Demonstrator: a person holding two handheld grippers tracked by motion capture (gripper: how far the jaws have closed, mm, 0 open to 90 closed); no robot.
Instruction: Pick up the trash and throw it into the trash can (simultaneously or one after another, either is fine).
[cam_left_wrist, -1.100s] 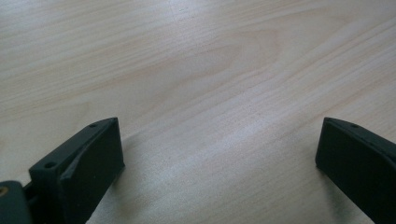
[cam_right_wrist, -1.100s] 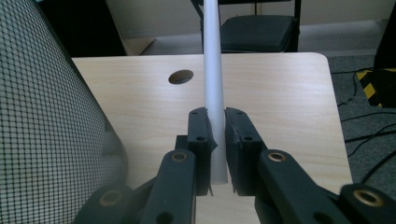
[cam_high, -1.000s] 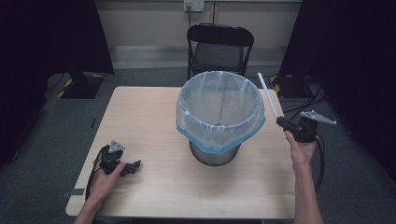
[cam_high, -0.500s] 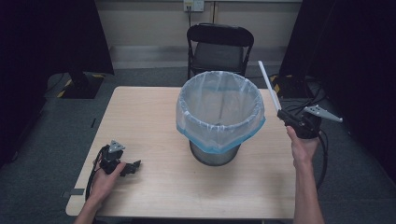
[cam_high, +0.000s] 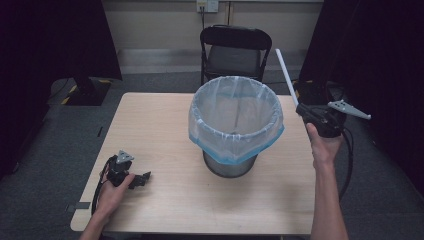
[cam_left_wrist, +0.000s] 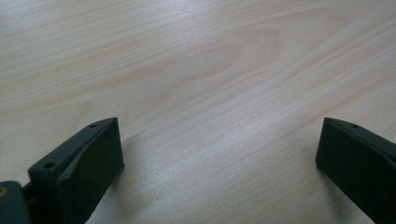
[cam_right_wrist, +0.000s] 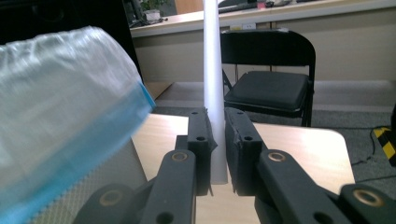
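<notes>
High view: the right gripper (cam_high: 301, 109) is clamped on a white stick (cam_high: 286, 75), its long axis rising up and away, just beside the lined bin (cam_high: 235, 125), which lies to that gripper's left. The left gripper (cam_high: 142, 178) rests on the table (cam_high: 150, 125), jaws wide and empty, well apart from the bin.

This is looking like a lab or studio set up for recording rather than a home. A plain light wooden table (cam_high: 165, 125) is standing alone on grey carpet (cam_high: 45, 165), with black curtains (cam_high: 50, 40) hanging at both sides. A black folding chair (cam_high: 235, 50) is sitting behind the table against a bare beige wall (cam_high: 150, 25) with a power outlet (cam_high: 207, 5). Yellow-and-black hazard tape (cam_right_wrist: 385, 140) is lying on the floor.
</notes>
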